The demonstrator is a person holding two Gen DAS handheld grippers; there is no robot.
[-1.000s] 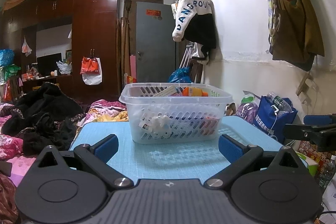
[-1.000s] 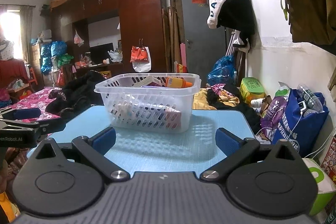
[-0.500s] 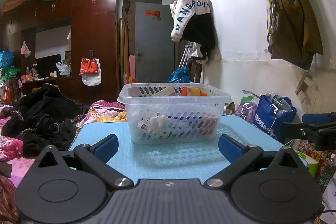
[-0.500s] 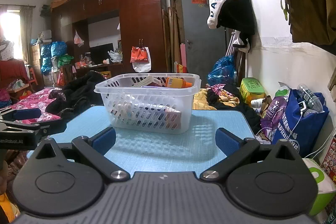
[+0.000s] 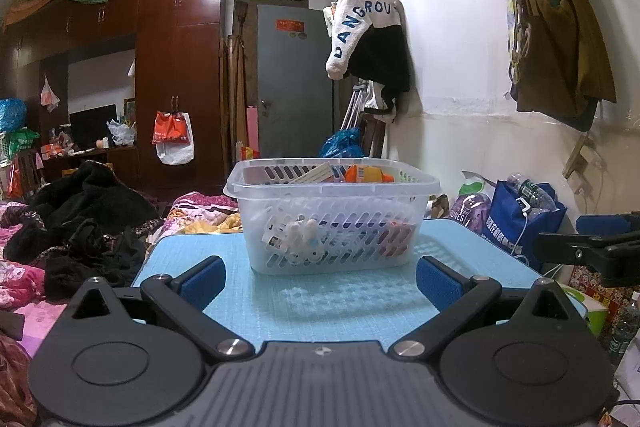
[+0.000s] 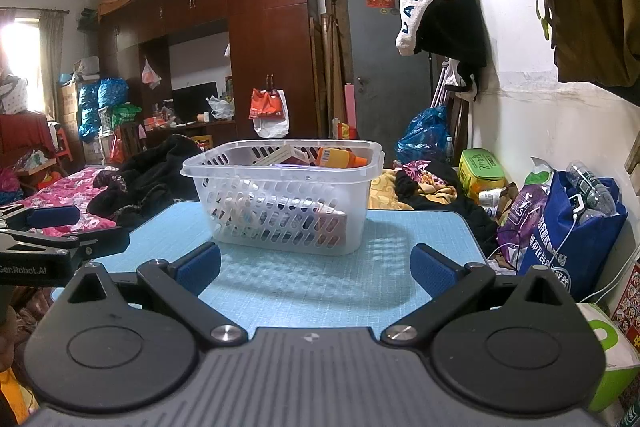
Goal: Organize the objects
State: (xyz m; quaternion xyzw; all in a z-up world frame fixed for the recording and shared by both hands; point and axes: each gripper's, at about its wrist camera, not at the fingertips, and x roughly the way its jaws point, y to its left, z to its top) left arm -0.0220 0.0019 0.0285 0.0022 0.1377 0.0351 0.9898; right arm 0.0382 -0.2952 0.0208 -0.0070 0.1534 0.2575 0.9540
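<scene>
At table centre, 12 o'clock of both grippers: clear slotted basket holding an orange bottle and boxes, on a blue mat. Left gripper and right gripper: level, low, short of the basket; fingers spread wide, holding nothing. Change since earlier frames: none beyond slight drift.

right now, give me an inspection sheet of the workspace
surface: blue mat, bare apart from the basket
job's things: clear basket upright on the mat, holding an orange bottle and boxes
clutter: nothing seen on the mat
grippers: left claw open, empty; right claw open, empty; both short of the basket
cables: white cable at the blue bag, off the mat
surroundings: bedding, wardrobe, hanging clothes
</scene>
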